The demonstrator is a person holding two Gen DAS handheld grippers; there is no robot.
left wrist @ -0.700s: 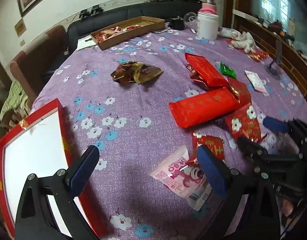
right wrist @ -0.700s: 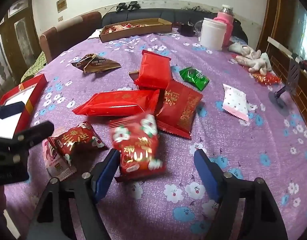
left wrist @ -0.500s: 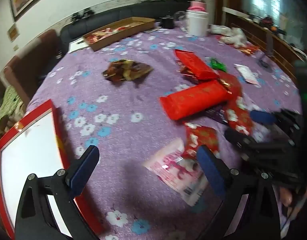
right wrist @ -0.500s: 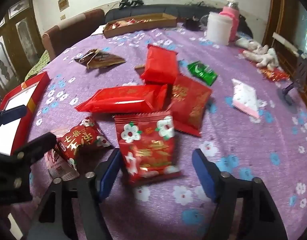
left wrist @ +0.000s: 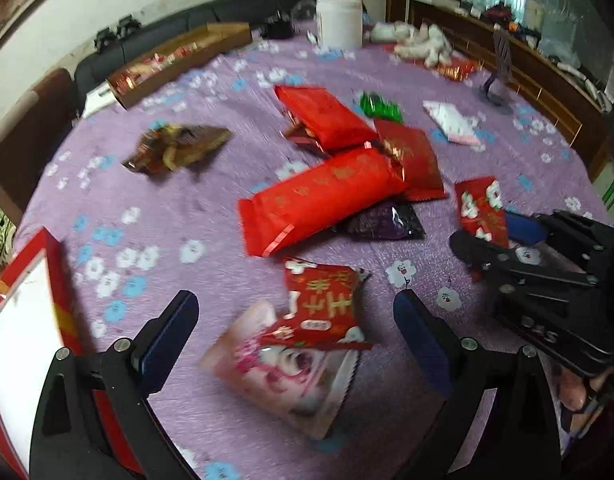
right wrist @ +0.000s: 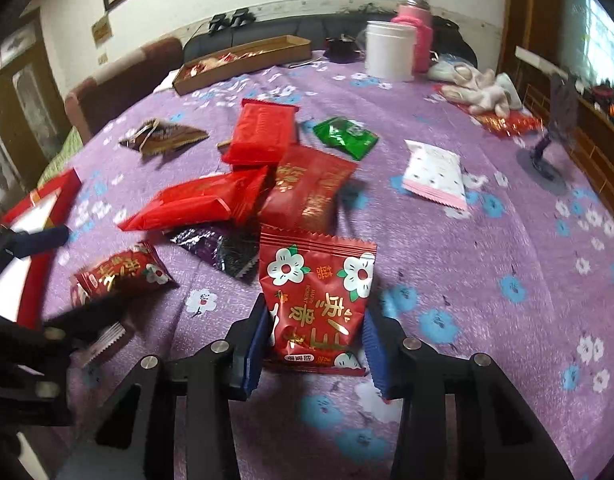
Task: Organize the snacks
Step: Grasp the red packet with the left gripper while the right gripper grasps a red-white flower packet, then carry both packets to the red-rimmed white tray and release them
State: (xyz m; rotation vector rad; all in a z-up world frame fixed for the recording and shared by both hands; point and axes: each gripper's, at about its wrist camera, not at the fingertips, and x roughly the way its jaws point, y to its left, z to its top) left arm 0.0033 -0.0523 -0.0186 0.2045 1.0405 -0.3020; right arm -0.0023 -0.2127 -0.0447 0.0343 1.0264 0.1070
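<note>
My right gripper [right wrist: 313, 340] is shut on a red flower-print snack bag [right wrist: 317, 300], its pads pressing both sides of the bag's lower half; the bag also shows in the left wrist view [left wrist: 481, 210]. My left gripper [left wrist: 295, 336] is open over a small red snack bag [left wrist: 323, 304] that lies on a pink cartoon packet [left wrist: 283, 368]. A long red packet [left wrist: 319, 196], a purple packet [left wrist: 387, 222] and further red packets [right wrist: 263, 132] lie in a loose pile on the purple flowered tablecloth [right wrist: 487, 260].
A red box with a white inside [left wrist: 19, 320] sits at the left. A cardboard tray of snacks [right wrist: 239, 62], a white tub [right wrist: 389, 54] and a pink bottle [right wrist: 417, 36] stand at the back. A green packet [right wrist: 345, 136], a white-pink packet [right wrist: 435, 172] and a brown packet [right wrist: 163, 136] lie apart.
My right gripper has closed on the flower-print bag and drawn it off the pile. My left gripper has moved forward over the small red bag and pink packet.
</note>
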